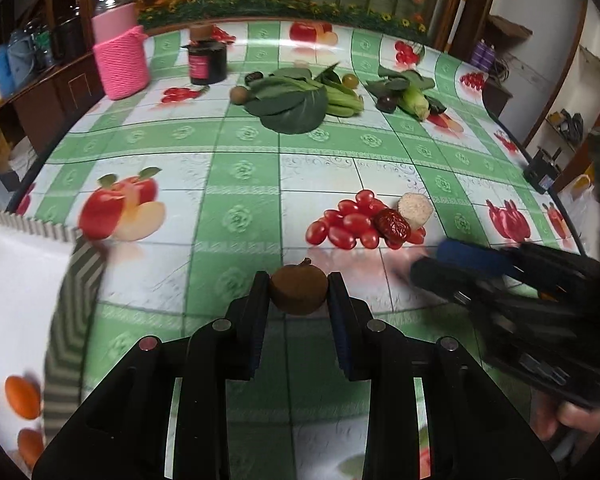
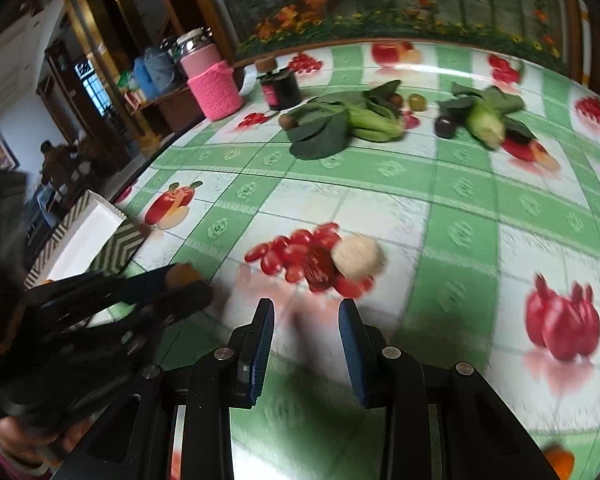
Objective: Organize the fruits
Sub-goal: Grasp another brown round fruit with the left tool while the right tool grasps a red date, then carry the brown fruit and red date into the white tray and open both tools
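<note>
1. A round fruit [image 1: 298,289] sits on the counter [image 1: 236,152], pinched between the pads of the left hand-held gripper [image 1: 299,292].
2. Ahead and right of it lie a dried date [image 1: 393,224] and a pale fruit [image 1: 415,208], touching.
3. The right hand-held gripper [image 2: 306,320] hovers just right of the left one, jaws apart, nothing between them.
4. Far ahead lie leafy greens [image 1: 296,100]; a box [image 1: 16,280] sits to the left.
</note>
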Motion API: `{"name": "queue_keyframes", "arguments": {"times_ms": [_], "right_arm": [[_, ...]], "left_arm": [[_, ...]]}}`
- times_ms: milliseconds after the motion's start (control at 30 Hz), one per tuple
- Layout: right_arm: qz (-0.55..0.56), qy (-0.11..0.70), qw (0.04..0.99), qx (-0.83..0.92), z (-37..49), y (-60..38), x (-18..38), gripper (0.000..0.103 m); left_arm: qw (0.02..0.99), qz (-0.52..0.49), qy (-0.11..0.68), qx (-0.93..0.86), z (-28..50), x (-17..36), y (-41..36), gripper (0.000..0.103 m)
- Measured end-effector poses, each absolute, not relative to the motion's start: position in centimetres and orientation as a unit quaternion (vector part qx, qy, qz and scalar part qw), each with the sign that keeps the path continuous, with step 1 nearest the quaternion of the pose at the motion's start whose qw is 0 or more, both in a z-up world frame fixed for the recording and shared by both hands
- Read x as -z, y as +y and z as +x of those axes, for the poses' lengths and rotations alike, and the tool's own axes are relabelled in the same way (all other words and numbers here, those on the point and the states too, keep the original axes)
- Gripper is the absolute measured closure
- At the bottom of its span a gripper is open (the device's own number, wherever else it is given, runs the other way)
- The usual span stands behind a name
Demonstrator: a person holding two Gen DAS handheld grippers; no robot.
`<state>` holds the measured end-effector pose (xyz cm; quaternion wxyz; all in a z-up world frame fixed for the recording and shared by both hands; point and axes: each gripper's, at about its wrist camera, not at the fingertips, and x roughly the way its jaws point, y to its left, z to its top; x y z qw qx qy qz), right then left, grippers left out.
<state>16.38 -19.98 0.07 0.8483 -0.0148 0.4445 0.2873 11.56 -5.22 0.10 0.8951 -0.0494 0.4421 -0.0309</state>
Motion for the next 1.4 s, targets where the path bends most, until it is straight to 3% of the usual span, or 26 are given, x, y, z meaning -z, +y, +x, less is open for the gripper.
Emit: {"name": "queue_keyframes", "arguments": {"times_ms": [600,933,1400], "right_arm": [[-0.127,0.427,0.858,-0.256,18.6,-15.7,0.8,0.076],[-0.072,0.424,0.859,-0.278,17.5,-16.8,0.2,0.08],[-0.01,0.394,0.853,-0.343,7.6,-15.4,-2.2,0.08]], "left_arm": [[0.901,-0.073,0.428,0.016,7.9,-0.9,-2.2,0.075],[0.902,-0.08,0.424,0.016,6.6,-1.4,-1.5,0.075],[0.914,-0.072,0.399,-0.009,0.6,-3.8,1.3,0.075]]}}
